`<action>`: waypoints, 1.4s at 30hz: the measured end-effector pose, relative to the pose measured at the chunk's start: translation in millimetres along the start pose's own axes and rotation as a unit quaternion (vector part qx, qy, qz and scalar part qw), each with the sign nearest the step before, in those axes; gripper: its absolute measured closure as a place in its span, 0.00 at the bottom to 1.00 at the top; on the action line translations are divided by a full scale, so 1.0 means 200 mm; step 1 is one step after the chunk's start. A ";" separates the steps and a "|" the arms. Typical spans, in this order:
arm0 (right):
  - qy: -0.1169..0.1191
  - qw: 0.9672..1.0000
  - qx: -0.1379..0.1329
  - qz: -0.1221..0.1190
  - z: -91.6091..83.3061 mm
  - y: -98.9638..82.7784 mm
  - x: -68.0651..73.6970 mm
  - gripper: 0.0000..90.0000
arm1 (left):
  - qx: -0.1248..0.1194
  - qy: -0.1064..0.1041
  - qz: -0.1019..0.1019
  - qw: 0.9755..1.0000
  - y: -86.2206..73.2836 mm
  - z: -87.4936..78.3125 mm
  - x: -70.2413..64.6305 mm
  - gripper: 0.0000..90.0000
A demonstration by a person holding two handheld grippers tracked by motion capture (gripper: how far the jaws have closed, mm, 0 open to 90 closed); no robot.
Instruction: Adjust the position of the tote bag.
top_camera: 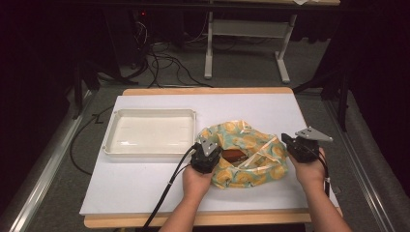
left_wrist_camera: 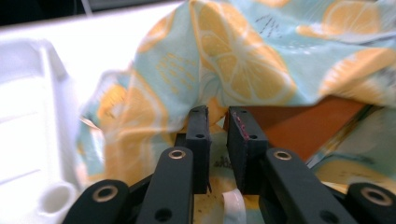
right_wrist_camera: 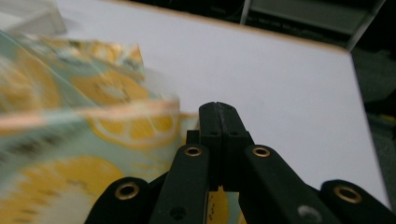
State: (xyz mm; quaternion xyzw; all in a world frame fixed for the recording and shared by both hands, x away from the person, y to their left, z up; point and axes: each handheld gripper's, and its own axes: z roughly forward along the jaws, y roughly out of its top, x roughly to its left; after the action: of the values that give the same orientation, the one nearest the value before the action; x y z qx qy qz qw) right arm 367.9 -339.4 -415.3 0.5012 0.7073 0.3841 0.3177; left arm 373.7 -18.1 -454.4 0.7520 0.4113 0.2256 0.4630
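A soft bag (top_camera: 241, 145) printed with lemon slices on pale blue lies slumped at the middle right of the white table, mouth gaping upward. A brown flat thing (top_camera: 232, 155) shows inside it. My left gripper (top_camera: 217, 155) sits at the bag's left rim. In the left gripper view its jaws (left_wrist_camera: 218, 114) stand a narrow gap apart, with the bag's cloth (left_wrist_camera: 243, 60) and the brown thing (left_wrist_camera: 303, 130) just beyond the tips and nothing pressed between the pads. My right gripper (top_camera: 286, 141) is at the bag's right edge. Its jaws (right_wrist_camera: 218, 108) are shut together, and the bag's blurred rim (right_wrist_camera: 116, 109) reaches their left side.
A white shallow tray (top_camera: 150, 112) with nothing in it sits left of the bag, its rim (left_wrist_camera: 28, 116) close beside my left gripper. The white table top (top_camera: 145, 183) stretches bare in front and to the right (right_wrist_camera: 280, 70). Cables and a table frame lie on the floor beyond.
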 end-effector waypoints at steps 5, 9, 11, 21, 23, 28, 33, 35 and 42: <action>0.027 0.999 -0.044 -0.017 -0.10 0.12 0.12 0.99 | -0.032 -0.007 -0.006 0.999 0.02 -0.06 -0.01 0.83; 0.073 0.996 -0.051 -0.020 -0.09 0.12 0.27 0.84 | -0.036 -0.020 -0.006 0.999 0.04 -0.05 -0.02 0.75; 0.093 0.994 -0.049 -0.017 -0.06 0.10 0.34 0.74 | -0.044 -0.026 -0.008 0.999 0.05 -0.04 -0.02 0.72; 0.025 0.996 0.026 -0.083 0.14 0.01 0.46 0.68 | -0.025 -0.038 -0.030 0.999 0.07 0.07 -0.01 0.69; 0.007 0.995 0.042 -0.094 0.17 0.01 0.40 0.82 | -0.020 -0.041 -0.043 0.998 0.07 0.10 0.01 0.68; -0.018 0.995 0.055 -0.085 0.20 0.02 0.25 0.97 | -0.007 -0.048 -0.054 0.997 0.06 0.15 0.03 0.68; -0.047 0.993 0.067 -0.083 0.21 0.02 0.14 0.98 | -0.017 -0.039 -0.061 0.997 0.05 0.15 0.05 0.72; -0.046 0.994 0.071 -0.068 0.21 0.02 0.09 0.98 | -0.014 -0.040 -0.062 0.997 0.06 0.15 0.05 0.74; -0.058 0.994 0.078 -0.056 0.20 0.00 0.02 0.97 | -0.016 -0.038 -0.046 0.998 0.05 0.15 0.00 0.78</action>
State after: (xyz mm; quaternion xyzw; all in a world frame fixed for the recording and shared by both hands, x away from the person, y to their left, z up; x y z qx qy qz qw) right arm 400.1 -325.6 -435.5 0.5055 0.7425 0.2796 0.3390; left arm 400.0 -35.2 -459.5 0.7326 0.4243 0.1820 0.5001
